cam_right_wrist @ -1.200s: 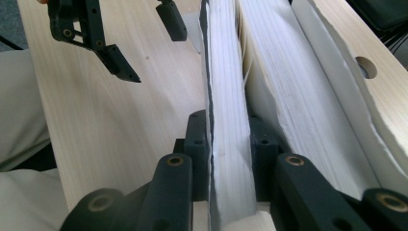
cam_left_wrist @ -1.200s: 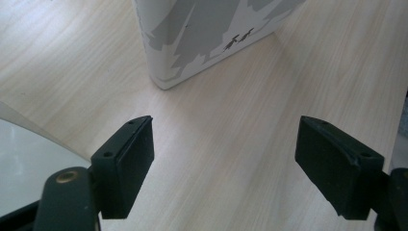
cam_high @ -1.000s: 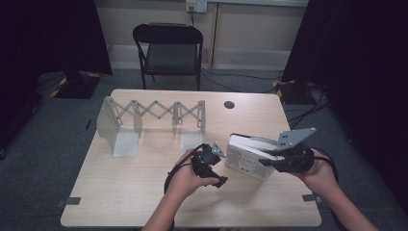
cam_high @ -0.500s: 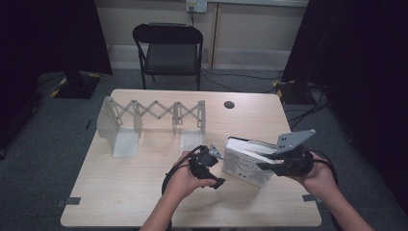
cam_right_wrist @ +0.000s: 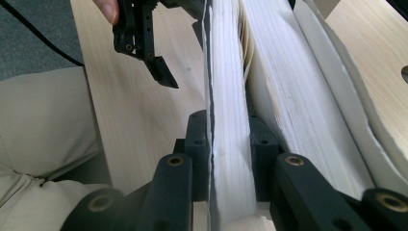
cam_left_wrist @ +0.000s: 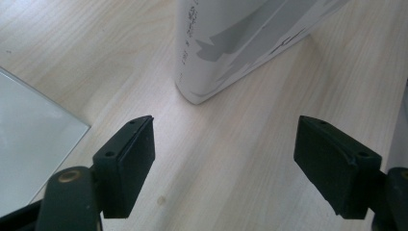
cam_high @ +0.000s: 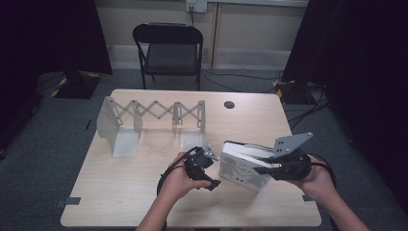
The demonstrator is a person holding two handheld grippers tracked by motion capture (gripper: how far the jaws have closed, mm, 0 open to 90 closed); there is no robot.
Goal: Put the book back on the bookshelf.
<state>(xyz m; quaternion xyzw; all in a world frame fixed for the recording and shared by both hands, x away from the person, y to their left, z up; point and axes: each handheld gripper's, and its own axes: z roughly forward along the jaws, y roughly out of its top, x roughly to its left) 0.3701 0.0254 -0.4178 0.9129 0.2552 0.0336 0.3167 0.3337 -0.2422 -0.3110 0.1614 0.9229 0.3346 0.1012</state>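
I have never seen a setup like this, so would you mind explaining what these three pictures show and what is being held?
There is no robot here: a person at a wooden table holds a hand-operated two-jaw gripper in each hand. The high view looks down from above the person's side. The other two pictures come from cameras riding on the grippers, looking along their black jaws. The right gripper is shut on part of a white book, clamping a cover and a wad of pages while the rest fans open. The left gripper is open, its jaws wide apart just short of the book's corner, touching nothing. Farther back on the table stands an expanding rack with scissor-like links. A black chair stands behind the table.
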